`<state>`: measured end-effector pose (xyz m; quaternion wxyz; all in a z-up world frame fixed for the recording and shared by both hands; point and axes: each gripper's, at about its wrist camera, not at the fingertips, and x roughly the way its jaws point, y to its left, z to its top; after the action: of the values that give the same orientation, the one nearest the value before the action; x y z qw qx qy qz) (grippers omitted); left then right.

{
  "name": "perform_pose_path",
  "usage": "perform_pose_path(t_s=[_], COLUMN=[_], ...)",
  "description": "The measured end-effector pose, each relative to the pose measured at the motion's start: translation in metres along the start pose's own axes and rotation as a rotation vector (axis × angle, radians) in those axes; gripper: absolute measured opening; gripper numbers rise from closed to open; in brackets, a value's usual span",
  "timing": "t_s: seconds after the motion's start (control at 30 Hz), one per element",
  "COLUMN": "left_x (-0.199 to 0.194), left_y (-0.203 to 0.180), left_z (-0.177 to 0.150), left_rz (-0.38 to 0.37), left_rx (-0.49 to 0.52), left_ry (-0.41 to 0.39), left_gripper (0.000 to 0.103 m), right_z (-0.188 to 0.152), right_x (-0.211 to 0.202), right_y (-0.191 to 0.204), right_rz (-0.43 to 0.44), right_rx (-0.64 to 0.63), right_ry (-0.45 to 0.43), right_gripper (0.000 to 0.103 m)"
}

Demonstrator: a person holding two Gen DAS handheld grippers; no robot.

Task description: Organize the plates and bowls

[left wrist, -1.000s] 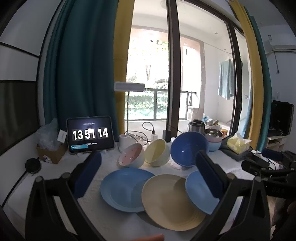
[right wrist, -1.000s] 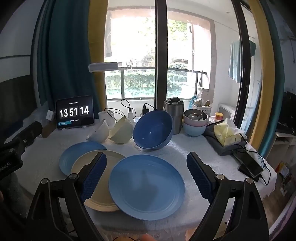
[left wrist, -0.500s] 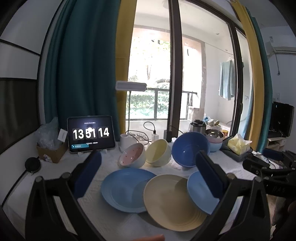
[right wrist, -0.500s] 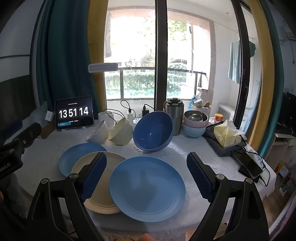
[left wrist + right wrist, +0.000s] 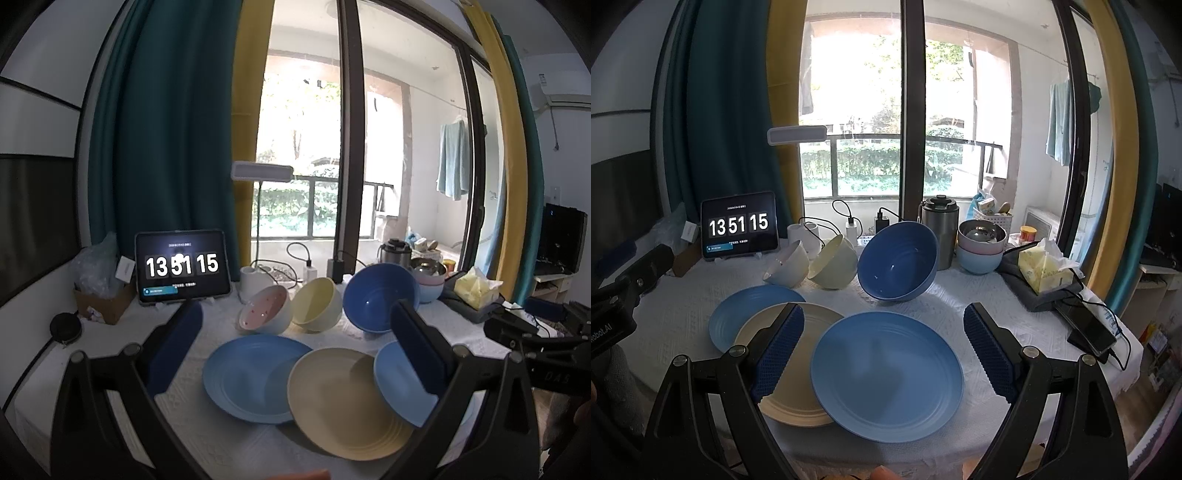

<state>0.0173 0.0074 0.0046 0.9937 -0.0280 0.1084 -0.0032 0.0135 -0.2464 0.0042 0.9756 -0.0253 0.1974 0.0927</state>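
In the left wrist view, the left gripper (image 5: 295, 347) hangs above the table (image 5: 110, 354) with its two blue fingers (image 5: 177, 343) wide apart and nothing between them. Below them lie three plates in a row: a light blue plate (image 5: 255, 376) at the left, a beige plate (image 5: 343, 402) in the middle that overlaps it, and a third blue plate (image 5: 402, 387) at the right, half hidden behind the right finger. Farther away, three bowls lie tilted on their sides: a pink-lined bowl (image 5: 264, 310), a yellow bowl (image 5: 317, 304) and a dark blue bowl (image 5: 380, 297). This view alone shows the pink inside of the first bowl, and also a cardboard box (image 5: 105, 302) and a round black object (image 5: 65, 326) at the far left. The right gripper's body (image 5: 543, 339) shows at the right edge.

In the right wrist view, the right gripper (image 5: 882, 350) is also held with its fingers (image 5: 777, 347) well apart and empty, over the big blue plate (image 5: 886, 376), which lies nearest and overlaps the beige plate (image 5: 798, 369). The light blue plate (image 5: 746, 317) is behind at the left. Here the first small bowl (image 5: 786, 264) shows only its white outside. This view shows more clearly a steel flask (image 5: 940, 229), a stack of bowls (image 5: 980, 247), a tissue pack (image 5: 1045, 266) and a phone (image 5: 1089, 330) at the right. The tablet clock (image 5: 738, 225) reads 13 51 15 in both views.
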Motion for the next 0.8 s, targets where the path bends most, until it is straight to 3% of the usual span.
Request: perform_pose_path(t_s=[0.8], left_x=[0.002], left_y=[0.0074], left_z=[0.0025], left_rz=[0.006], left_rx=[-0.007], left_ry=[0.003], left_gripper=[0.102], right_z=[0.003], right_x=[0.0031], right_y=[0.0067], right_rz=[0.003], right_rx=[-0.006], right_ry=[0.007], right_gripper=[0.091])
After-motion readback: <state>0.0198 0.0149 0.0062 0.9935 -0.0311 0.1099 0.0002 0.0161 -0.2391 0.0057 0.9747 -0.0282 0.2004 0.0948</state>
